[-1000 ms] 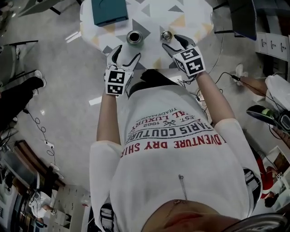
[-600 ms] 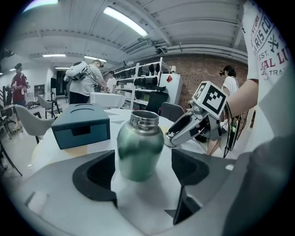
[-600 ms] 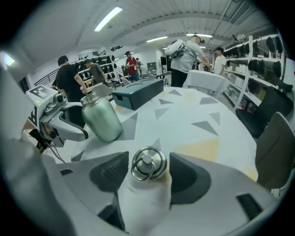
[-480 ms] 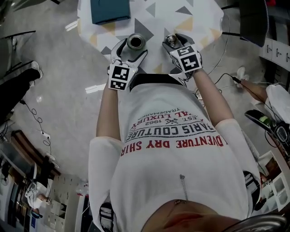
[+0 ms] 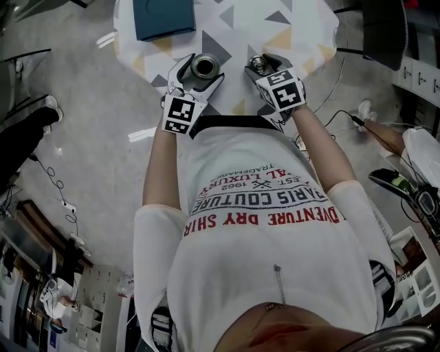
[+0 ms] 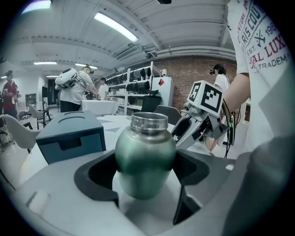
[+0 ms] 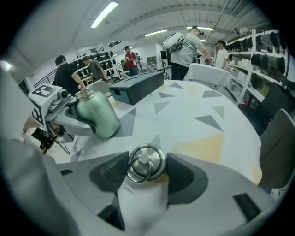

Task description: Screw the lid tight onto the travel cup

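A green metal travel cup (image 5: 205, 67) stands upright and lidless near the table's front edge. My left gripper (image 5: 201, 71) has just been opening its jaws, and the cup (image 6: 145, 156) now sits between its black pads (image 6: 99, 170), which lie close along its sides. The round steel lid (image 5: 256, 64) with a ring on top lies flat on the table to the cup's right. My right gripper (image 5: 262, 64) reaches down over the lid (image 7: 146, 163), one pad (image 7: 184, 175) on each side. Neither pad pair visibly presses.
A teal box (image 5: 163, 17) sits further back on the round table (image 5: 234, 27) with its triangle pattern. Cables trail on the floor (image 5: 323, 130) at the right. Several people and shelves (image 7: 258, 55) stand behind the table, and a chair (image 7: 279, 147) is at its right.
Both grippers have moved forward over the table edge and down. The left now has the cup between its jaws, the right the lid.
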